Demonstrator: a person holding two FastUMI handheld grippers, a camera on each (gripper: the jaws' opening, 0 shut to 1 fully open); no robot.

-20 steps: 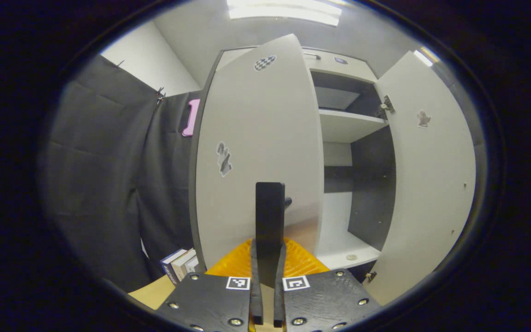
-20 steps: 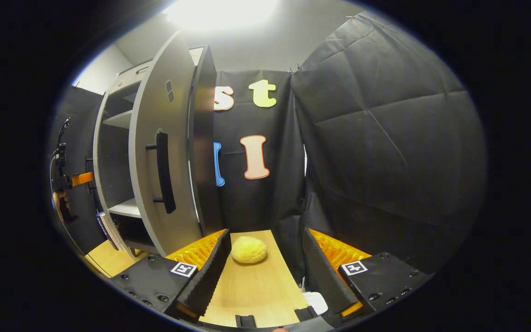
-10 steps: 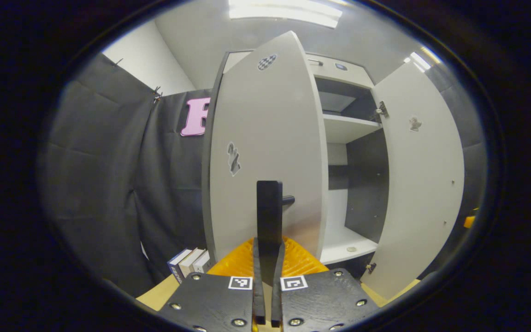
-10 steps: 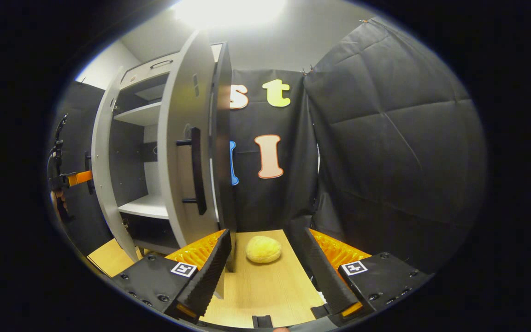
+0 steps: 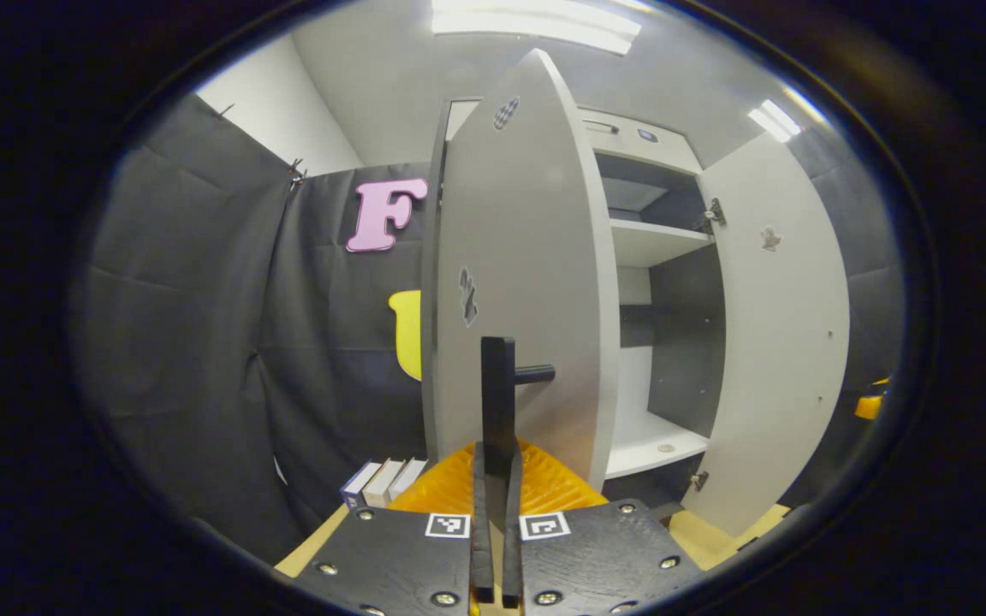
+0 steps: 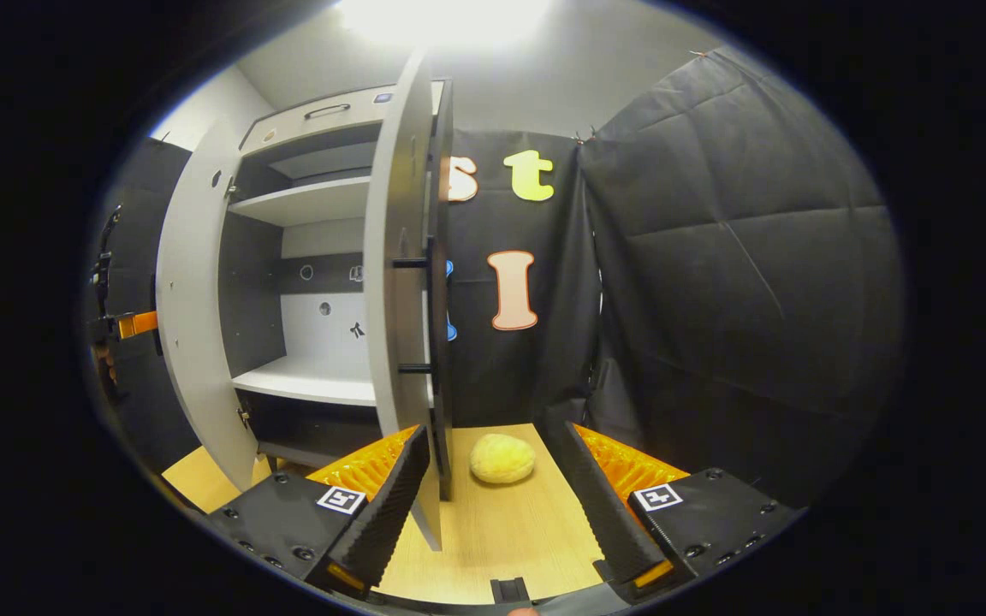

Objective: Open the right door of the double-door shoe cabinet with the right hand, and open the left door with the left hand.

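Note:
The grey shoe cabinet [image 5: 643, 141] stands with both doors swung out. In the left gripper view the left door [image 5: 519, 274] fills the middle, and my left gripper [image 5: 497, 458] is shut on its black vertical handle [image 5: 498, 385]. The right door [image 5: 780, 342] hangs wide open on the right. In the right gripper view that right door [image 6: 399, 282] is seen almost edge-on with its handle [image 6: 430, 308] beside it. My right gripper [image 6: 497, 505] is open just below it, holding nothing. The left door [image 6: 193, 316] and my left gripper [image 6: 129, 325] show at far left.
Bare shelves [image 6: 313, 381] show inside the cabinet. A yellow round lump [image 6: 502, 458] lies on the wooden surface [image 6: 501, 539] ahead of my right gripper. A few books [image 5: 382, 481] stand left of the cabinet's foot. Black cloth walls close in on both sides.
The left door has swung farther open with my left gripper on its handle. The right gripper's view has turned, so the right door went from angled to edge-on.

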